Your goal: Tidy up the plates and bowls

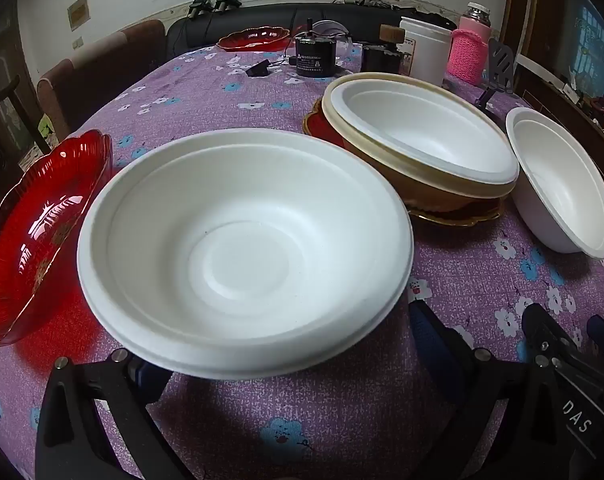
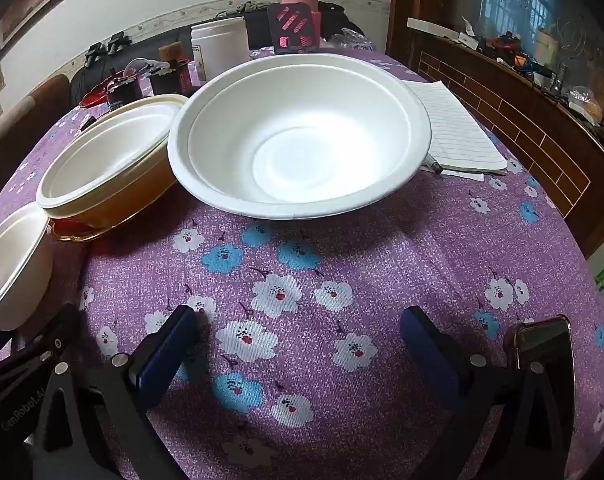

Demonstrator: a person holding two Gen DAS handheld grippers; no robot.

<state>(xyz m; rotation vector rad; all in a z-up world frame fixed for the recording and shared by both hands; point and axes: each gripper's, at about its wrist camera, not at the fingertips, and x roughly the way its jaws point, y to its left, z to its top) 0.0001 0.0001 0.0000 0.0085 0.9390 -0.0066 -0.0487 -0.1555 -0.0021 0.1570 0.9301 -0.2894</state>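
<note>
The surface wears a purple cloth printed with white and blue flowers, and everything below is placed from the brown bowl near its middle. That brown bowl has a cream rim, sits on a gold-edged red plate, and carries a white foam bowl nested inside it. Just left of it, nearer the left camera, stands a large white foam bowl — empty and upright. Left again, past that one, lies a red glass dish. To the brown bowl's right, close but apart, another white bowl rests upright; a lined notepad lies beyond it. Behind the brown bowl stand a white jar and a pink-sleeved flask.

The left gripper hovers low before the large foam bowl, its fingers spread wide and holding nothing. The right gripper — fingers equally wide, empty — hangs over bare cloth.
</note>
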